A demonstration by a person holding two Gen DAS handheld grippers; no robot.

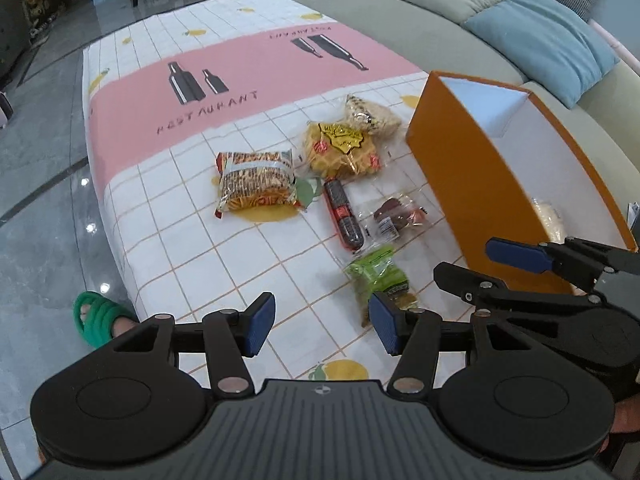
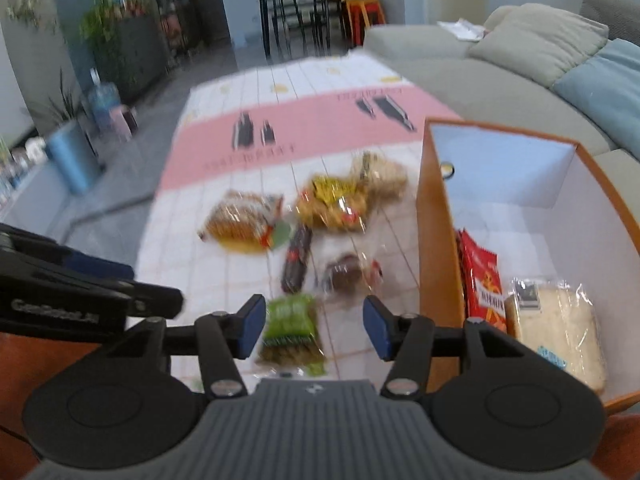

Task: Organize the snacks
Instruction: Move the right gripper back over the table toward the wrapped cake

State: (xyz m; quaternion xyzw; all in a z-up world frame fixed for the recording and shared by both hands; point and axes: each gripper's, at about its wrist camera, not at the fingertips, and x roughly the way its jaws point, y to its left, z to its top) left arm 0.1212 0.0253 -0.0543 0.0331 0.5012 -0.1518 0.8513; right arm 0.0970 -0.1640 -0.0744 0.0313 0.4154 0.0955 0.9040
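Observation:
Several snack packs lie on the tablecloth: a noodle pack (image 1: 256,184), a yellow pack (image 1: 340,148), a pale pack (image 1: 372,114), a dark red sausage (image 1: 343,214), a clear pack of brown snacks (image 1: 396,216) and a green pack (image 1: 380,276). An orange box (image 1: 460,184) stands to their right. In the right wrist view the box (image 2: 436,216) holds a red pack (image 2: 482,284) and a white pack (image 2: 556,332). My left gripper (image 1: 322,326) is open and empty above the table's near part. My right gripper (image 2: 314,326) is open, with the green pack (image 2: 292,324) below between its fingers.
A grey sofa (image 1: 400,12) with beige and blue cushions (image 1: 548,40) runs behind the table. The table's left edge (image 1: 96,168) drops to a glossy floor. A foot in a green slipper (image 1: 102,318) stands by the near corner. Dining chairs stand far back.

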